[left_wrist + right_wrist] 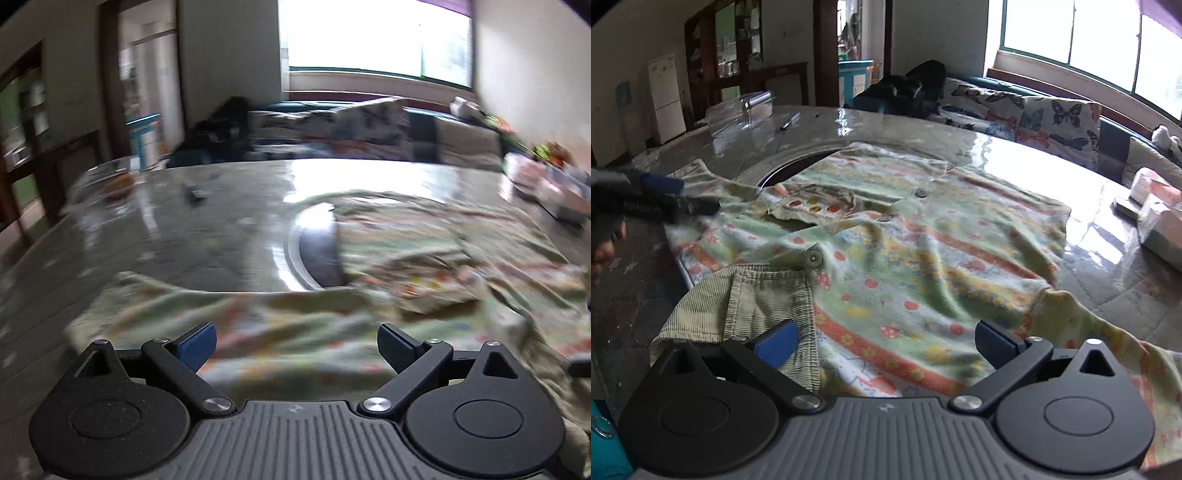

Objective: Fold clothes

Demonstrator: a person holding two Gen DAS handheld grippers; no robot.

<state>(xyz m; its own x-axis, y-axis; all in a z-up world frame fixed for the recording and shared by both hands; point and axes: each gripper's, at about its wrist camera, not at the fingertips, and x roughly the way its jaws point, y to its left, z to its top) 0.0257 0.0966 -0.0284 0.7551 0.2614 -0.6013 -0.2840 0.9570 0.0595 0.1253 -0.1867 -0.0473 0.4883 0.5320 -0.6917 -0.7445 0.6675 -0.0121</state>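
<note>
A: Where do we have the shirt (908, 236)?

B: Spread across the marble table (1015, 155), collar over the round inset, one corduroy cuff (768, 299) near us.

A: And our grippers?

B: Our right gripper (886, 341) is spread wide above the fabric. Our left gripper (297, 341) looks spread too, though that view is blurred.

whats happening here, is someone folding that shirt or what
A person is working with two handheld grippers over a small patterned shirt spread on a glossy table. The right gripper hovers over the near edge by the ribbed green collar, jaws open and holding nothing. The left gripper is over the shirt's other side, also open; its view is blurred. The shirt lies flat but rumpled, with no fold made yet.
</note>
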